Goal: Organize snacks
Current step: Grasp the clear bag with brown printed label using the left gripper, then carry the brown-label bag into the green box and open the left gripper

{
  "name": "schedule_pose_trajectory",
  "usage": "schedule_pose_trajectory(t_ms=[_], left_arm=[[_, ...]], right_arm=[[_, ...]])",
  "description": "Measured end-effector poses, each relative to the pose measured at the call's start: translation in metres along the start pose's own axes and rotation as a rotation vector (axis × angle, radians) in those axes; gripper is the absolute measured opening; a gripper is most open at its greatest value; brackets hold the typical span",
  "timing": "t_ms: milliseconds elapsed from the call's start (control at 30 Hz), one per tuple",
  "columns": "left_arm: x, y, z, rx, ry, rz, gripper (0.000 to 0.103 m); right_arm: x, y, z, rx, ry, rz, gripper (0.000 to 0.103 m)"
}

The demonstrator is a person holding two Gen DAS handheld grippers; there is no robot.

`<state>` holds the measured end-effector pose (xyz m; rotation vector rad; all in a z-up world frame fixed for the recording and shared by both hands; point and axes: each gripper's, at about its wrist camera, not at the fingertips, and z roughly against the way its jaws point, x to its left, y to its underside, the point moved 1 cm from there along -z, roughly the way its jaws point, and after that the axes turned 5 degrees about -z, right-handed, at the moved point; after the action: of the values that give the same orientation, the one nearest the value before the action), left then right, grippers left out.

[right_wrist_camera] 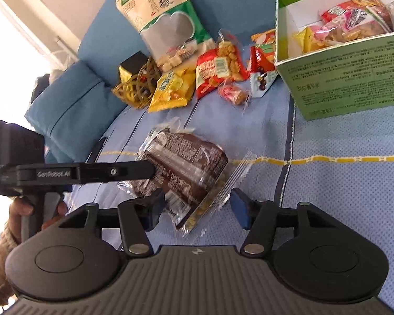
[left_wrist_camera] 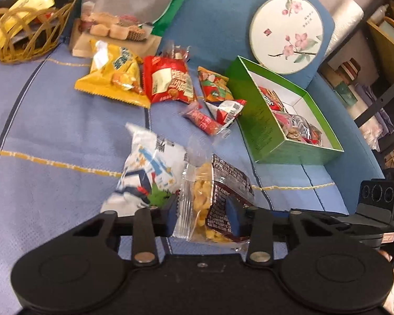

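Left gripper (left_wrist_camera: 202, 219) clamps the brown snack pack (left_wrist_camera: 218, 199) on the blue quilted cover (left_wrist_camera: 52, 131); right gripper (right_wrist_camera: 197, 210) gapes around its end, pads clear. Green box (left_wrist_camera: 265, 134) sits toward the cover's far edge, shelves (left_wrist_camera: 380, 52) beyond

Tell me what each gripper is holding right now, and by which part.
The left gripper pinches the brown snack packet across its near end. The right gripper holds nothing.

loose packets (left_wrist_camera: 168, 78) lie between the basket (left_wrist_camera: 26, 34) and box (left_wrist_camera: 283, 120), which seems part filled.
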<state>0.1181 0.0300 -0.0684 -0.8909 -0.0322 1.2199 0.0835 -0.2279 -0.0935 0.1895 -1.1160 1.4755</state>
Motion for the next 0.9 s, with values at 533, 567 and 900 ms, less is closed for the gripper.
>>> schedule_pose_trajectory(t_ms=[533, 567, 900], left_arm=[[0.001, 0.009, -0.014, 0.031, 0.023, 0.048, 0.048], [0.000, 0.009, -0.015, 0.027, 0.022, 0.051, 0.048], [-0.051, -0.021, -0.009, -0.096, 0.065, -0.054, 0.019]], right_arm=[[-0.003, -0.001, 0.001, -0.029, 0.020, -0.017, 0.084], [-0.002, 0.000, 0.000, -0.029, 0.032, -0.008, 0.080], [0.016, -0.011, 0.041, -0.264, 0.100, 0.182, 0.061]])
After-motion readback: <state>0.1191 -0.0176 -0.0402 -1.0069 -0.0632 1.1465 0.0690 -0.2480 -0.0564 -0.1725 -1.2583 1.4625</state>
